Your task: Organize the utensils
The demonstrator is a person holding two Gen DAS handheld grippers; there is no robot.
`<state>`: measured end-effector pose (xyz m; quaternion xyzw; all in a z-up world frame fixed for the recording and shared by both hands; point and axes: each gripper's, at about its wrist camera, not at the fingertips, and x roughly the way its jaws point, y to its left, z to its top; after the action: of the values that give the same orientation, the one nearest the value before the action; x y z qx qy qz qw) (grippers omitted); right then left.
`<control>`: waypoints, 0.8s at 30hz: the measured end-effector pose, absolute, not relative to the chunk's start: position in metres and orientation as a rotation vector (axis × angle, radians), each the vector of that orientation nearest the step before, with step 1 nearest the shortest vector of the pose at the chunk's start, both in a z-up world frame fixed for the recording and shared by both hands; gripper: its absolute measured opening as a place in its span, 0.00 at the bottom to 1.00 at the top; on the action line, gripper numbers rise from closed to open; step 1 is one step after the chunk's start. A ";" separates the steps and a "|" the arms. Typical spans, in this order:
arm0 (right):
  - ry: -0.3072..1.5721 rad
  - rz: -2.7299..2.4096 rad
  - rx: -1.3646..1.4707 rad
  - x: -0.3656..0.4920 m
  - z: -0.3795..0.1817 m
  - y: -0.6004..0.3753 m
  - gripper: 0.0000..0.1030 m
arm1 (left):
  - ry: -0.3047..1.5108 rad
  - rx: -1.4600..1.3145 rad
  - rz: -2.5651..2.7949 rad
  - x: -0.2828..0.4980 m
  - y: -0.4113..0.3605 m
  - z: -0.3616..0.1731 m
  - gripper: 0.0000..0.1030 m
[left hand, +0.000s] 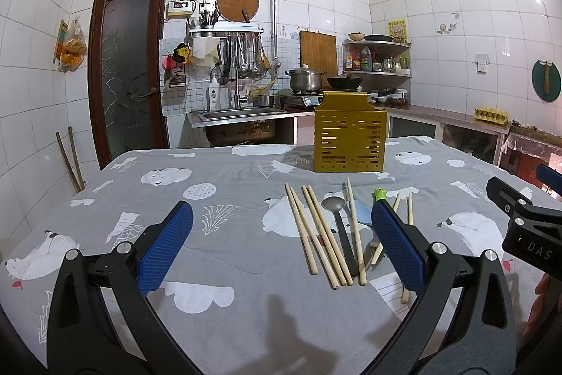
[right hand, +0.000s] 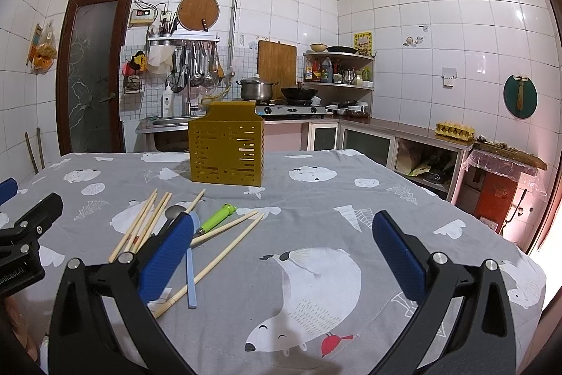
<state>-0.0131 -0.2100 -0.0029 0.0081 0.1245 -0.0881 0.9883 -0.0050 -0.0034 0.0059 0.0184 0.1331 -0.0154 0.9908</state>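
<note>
Utensils: chopsticks [left hand: 318, 234], grey spoon [left hand: 339, 227], blue spoon [right hand: 191, 264] and a green-handled tool [right hand: 216, 218] lie loose on the tablecloth [left hand: 224, 199], ahead and right of the left gripper [left hand: 281, 245], ahead and left of the right gripper [right hand: 282, 252]. Gold holder [left hand: 349, 141] stands upright further ahead. Both grippers wide apart, holding nothing. Chopsticks likely light, stiff, prone to roll; pinch mid-shaft, one or a pair. Spoons: probably best taken by the handle, cloth gives underneath.

The left black tool with blue pads [left hand: 281, 241] hangs wide apart, gripping nothing. The right black, blue-padded tool [right hand: 282, 250] likewise gapes, level, side by side.
</note>
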 end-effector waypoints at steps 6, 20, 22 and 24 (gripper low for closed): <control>0.248 -0.177 0.012 -0.014 -0.003 -0.210 0.97 | 0.268 0.040 -0.037 -0.006 -0.005 0.007 0.95; 0.239 -0.176 0.009 -0.016 -0.001 -0.210 0.97 | 0.270 0.034 -0.054 -0.006 -0.005 0.007 0.95; 0.239 -0.175 0.009 -0.017 -0.001 -0.210 0.96 | 0.274 0.033 -0.056 -0.006 -0.005 0.007 0.95; 0.241 -0.172 0.013 -0.017 -0.001 -0.211 0.96 | 0.277 0.030 -0.058 -0.005 -0.003 0.006 0.95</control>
<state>-0.0166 -0.2107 -0.0011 0.0063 0.1199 -0.0859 0.9890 -0.0048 -0.0034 0.0061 0.0151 0.1378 -0.0289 0.9899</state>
